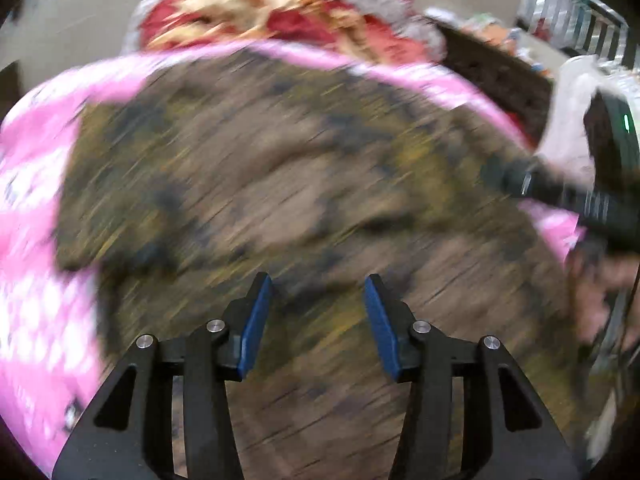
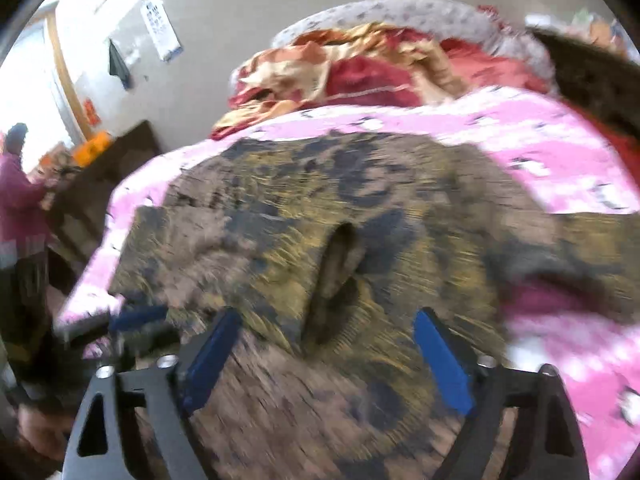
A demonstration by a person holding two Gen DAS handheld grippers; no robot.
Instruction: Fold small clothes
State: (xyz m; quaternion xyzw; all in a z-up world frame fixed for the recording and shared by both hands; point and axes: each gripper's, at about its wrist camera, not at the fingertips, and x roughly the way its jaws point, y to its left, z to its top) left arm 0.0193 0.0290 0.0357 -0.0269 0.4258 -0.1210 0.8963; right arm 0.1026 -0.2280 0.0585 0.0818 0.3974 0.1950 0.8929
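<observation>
A brown, olive and dark patterned garment (image 1: 304, 184) lies spread on a pink printed bedsheet (image 1: 36, 208); it also shows in the right wrist view (image 2: 328, 216), with a raised fold near its middle. My left gripper (image 1: 318, 292) is open and empty just above the garment's near part. My right gripper (image 2: 326, 330) is open wide and empty over the garment's near edge. The right gripper shows at the right of the left wrist view (image 1: 532, 180), and the left gripper at the lower left of the right wrist view (image 2: 132, 320). Both views are motion-blurred.
A red and gold blanket (image 2: 352, 68) is bunched at the far end of the bed, against a grey dotted cushion (image 2: 416, 12). A dark piece of furniture (image 1: 496, 68) stands at the right. A person in a maroon top (image 2: 20, 200) stands at the far left.
</observation>
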